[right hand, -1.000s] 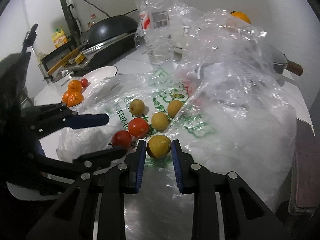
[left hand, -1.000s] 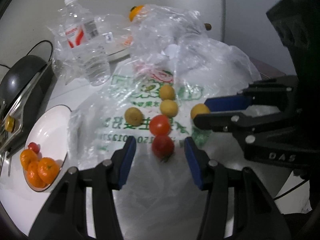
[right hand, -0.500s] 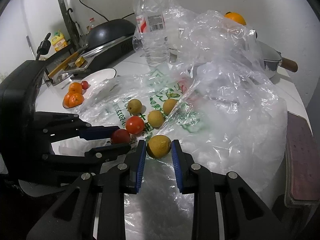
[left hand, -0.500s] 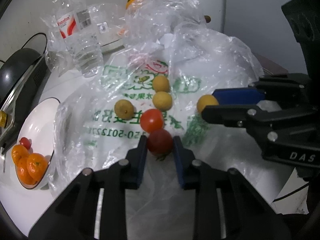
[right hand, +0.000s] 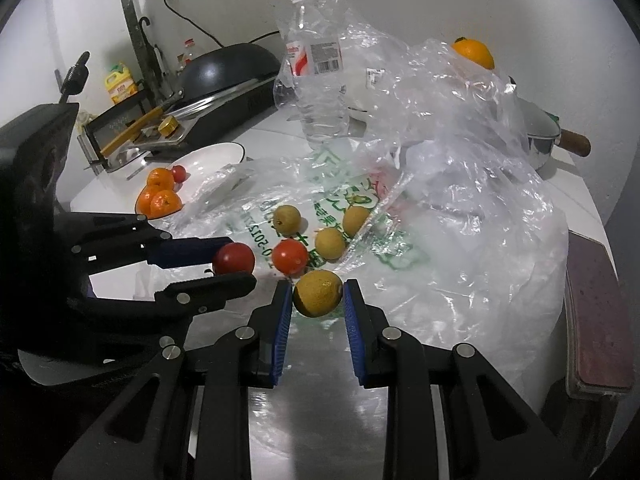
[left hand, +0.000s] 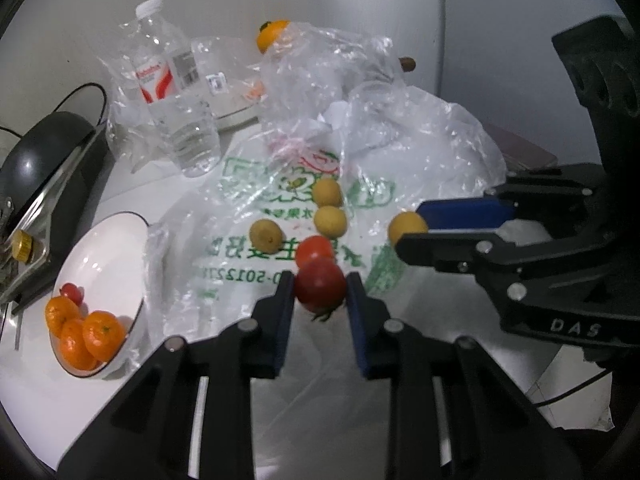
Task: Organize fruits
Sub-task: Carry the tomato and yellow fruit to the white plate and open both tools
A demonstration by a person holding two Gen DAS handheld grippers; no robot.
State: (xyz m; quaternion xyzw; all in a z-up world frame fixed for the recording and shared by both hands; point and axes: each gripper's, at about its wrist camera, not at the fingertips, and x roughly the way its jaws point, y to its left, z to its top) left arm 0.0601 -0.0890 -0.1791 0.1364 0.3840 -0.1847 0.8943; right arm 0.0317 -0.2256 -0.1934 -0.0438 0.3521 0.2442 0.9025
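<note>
Left tongs point(left hand: 320, 286) reach forward low over the plastic bag point(left hand: 420, 148), blue pads pinching a red tomato point(left hand: 320, 285) from both sides; its green stem end points down toward the camera. No hand visible in either view.

Right tongs point(right hand: 318, 294) come in level from the right, at an angle across the left pair, pads pressed on a yellow-brown round fruit point(right hand: 318, 293). The fruit is slightly oval, long axis roughly sideways between the pads.

Both held fruits sit at the near edge of the bag, on the desk point(left hand: 132, 168). A second tomato point(right hand: 290, 256) lies just behind them on the printed plastic, with three more yellow fruits point(right hand: 330, 243) beyond.

White bowl point(left hand: 100, 248) stands to the left, holding mandarins point(left hand: 102, 334) and one small red fruit. Water bottle point(left hand: 176, 108) upright at the back.
</note>
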